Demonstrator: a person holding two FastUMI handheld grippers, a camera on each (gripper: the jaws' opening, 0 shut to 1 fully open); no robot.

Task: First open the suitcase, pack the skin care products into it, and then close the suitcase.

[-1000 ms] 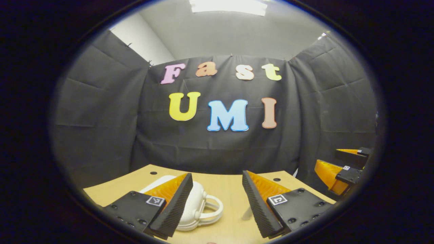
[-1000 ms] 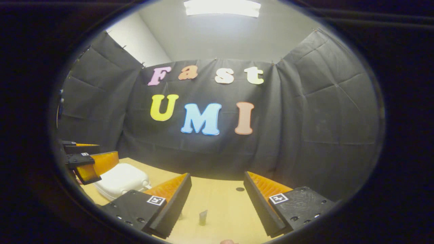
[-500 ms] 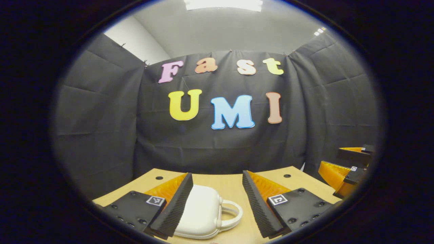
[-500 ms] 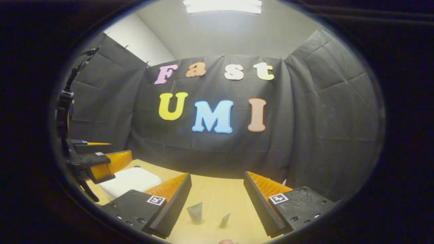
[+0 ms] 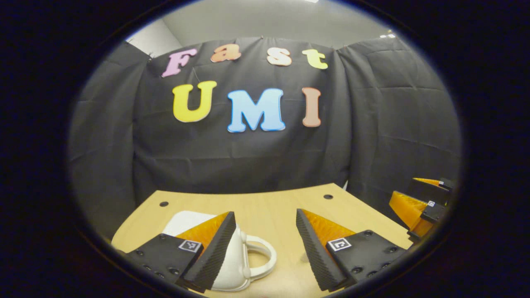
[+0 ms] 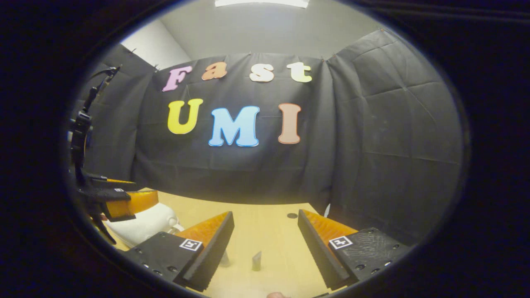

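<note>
A small white suitcase (image 5: pixel 232 265) with a looped handle (image 5: pixel 263 258) lies shut on the wooden table (image 5: pixel 269 207). My left gripper (image 5: pixel 265 252) hangs open above it, its left finger over the case's lid. In the right gripper view the same suitcase (image 6: pixel 145 223) sits at the far left under the left gripper (image 6: pixel 120 200). My right gripper (image 6: pixel 265 248) is open over the table. Two small skin care tubes stand between its fingers, one tube (image 6: pixel 256 261) in the middle and another tube (image 6: pixel 225 260) partly hidden by the left finger.
The table has small round holes (image 5: pixel 328 196) near its back edge. Black cloth walls close in the table at the back and on both sides. The right gripper (image 5: pixel 422 203) shows at the right edge of the left gripper view.
Both views have tilted down, showing more table. The suitcase has slid left under my left finger. Between my right fingers the tubes have shifted and look smaller.
</note>
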